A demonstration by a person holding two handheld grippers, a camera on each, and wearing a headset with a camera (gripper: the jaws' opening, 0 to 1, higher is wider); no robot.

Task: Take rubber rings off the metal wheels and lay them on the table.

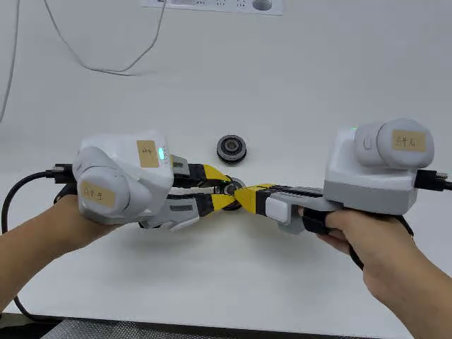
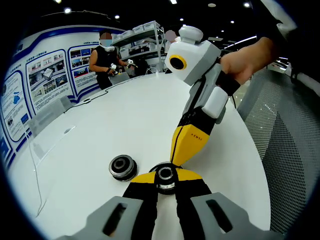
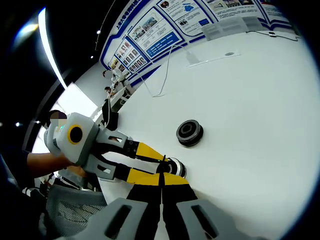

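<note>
Left gripper (image 1: 222,191) comes in from the left, body low over the table (image 1: 296,92), a hand (image 1: 49,229) behind it and a black cable (image 1: 21,185) trailing off its back. Its jaws are clamped on a wheel (image 1: 231,188), one yellow tip on each side, at the middle of the bench just off the surface or on it, can't tell which. In the left gripper view the same wheel (image 2: 165,178) sits right between the two tips, metal hub facing the camera and a dark rubber ring (image 2: 165,165) around the rim. Second wheel (image 1: 232,147) lies flat on the table just beyond the clamped one, apart from both grippers; it's to the left of the held wheel in the left gripper view (image 2: 123,167) and up-right of it in the right gripper view (image 3: 189,132), dark band on its rim too. Right gripper (image 1: 244,195) reaches in from the right, held by the other hand (image 1: 367,236). Its jaws are pressed together with no visible gap in the right gripper view (image 3: 162,175), and the joined tips butt against the rim of the held wheel (image 3: 176,167). Can't tell whether they've nipped the ring or just touch it.
</note>
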